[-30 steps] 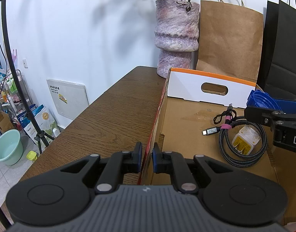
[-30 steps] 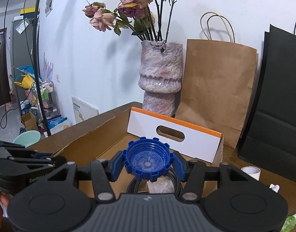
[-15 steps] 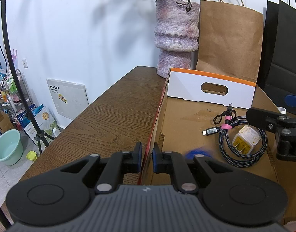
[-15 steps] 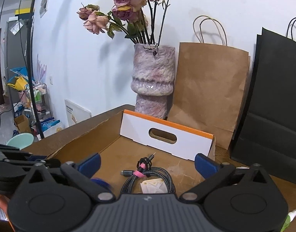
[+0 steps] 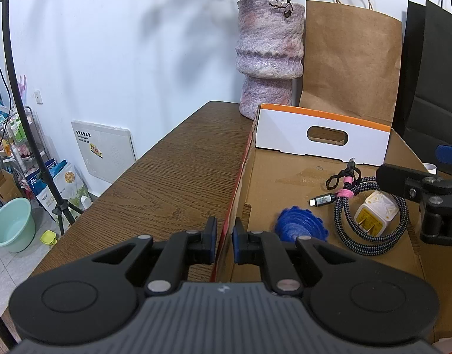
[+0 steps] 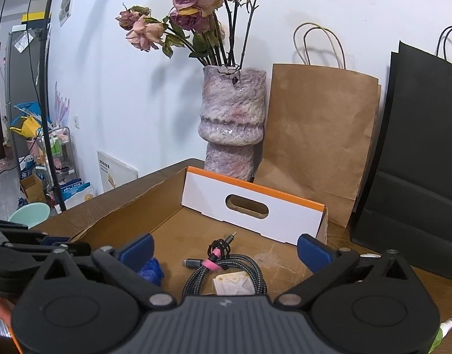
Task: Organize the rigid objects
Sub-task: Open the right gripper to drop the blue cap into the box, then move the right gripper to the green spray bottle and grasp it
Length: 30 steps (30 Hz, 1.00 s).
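A cardboard box (image 5: 323, 147) with a white, orange-edged end wall lies on the wooden table (image 5: 172, 177). My left gripper (image 5: 224, 236) is shut on the box's left side wall. My right gripper (image 6: 226, 250) hangs open and empty over the box floor. A blue ribbed cap (image 5: 301, 225), blurred, lies loose on the box floor near the left wall; it also shows as the cap (image 6: 150, 270) beside the right gripper's left pad. A braided cable (image 5: 344, 215) coiled around a white charger (image 5: 372, 215) lies further right in the box.
A mottled purple vase (image 5: 268, 50) with dried roses stands behind the box. A brown paper bag (image 5: 349, 67) and a black bag (image 5: 432, 73) lean on the wall. A small green bottle (image 6: 441, 327) lies at the right on the table.
My right gripper opened wide and let go of the blue cap, which dropped onto the box floor near the left wall. The left gripper kept its hold on the box wall.
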Each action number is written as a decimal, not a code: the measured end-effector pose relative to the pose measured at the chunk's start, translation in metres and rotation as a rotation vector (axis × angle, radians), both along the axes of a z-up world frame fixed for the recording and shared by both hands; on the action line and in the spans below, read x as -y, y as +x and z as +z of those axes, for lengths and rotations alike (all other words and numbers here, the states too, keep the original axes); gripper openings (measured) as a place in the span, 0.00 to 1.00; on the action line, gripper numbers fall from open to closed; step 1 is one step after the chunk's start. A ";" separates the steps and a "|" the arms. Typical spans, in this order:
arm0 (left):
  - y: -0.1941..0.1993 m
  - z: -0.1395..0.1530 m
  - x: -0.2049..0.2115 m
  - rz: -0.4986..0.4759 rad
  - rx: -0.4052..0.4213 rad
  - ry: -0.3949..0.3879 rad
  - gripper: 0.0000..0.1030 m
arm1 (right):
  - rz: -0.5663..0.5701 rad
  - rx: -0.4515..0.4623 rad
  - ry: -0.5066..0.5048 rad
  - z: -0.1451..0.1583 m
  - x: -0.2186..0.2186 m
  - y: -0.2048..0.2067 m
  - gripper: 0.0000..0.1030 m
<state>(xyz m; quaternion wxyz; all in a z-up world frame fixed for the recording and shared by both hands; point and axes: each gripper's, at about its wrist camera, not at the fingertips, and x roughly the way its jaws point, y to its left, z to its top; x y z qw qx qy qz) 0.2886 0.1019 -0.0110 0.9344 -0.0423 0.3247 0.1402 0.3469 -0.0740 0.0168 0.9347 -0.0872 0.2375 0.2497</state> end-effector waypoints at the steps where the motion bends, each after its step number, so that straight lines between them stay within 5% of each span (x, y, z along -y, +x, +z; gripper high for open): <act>1: 0.000 0.000 0.000 0.000 0.000 0.001 0.11 | 0.000 0.001 0.001 0.000 0.000 0.000 1.00; 13: 0.000 0.000 0.000 0.000 0.000 0.000 0.11 | -0.089 0.093 0.038 0.009 0.019 -0.009 1.00; 30: 0.000 0.000 0.000 0.001 0.001 0.000 0.11 | -0.370 0.096 0.005 0.001 0.122 -0.023 1.00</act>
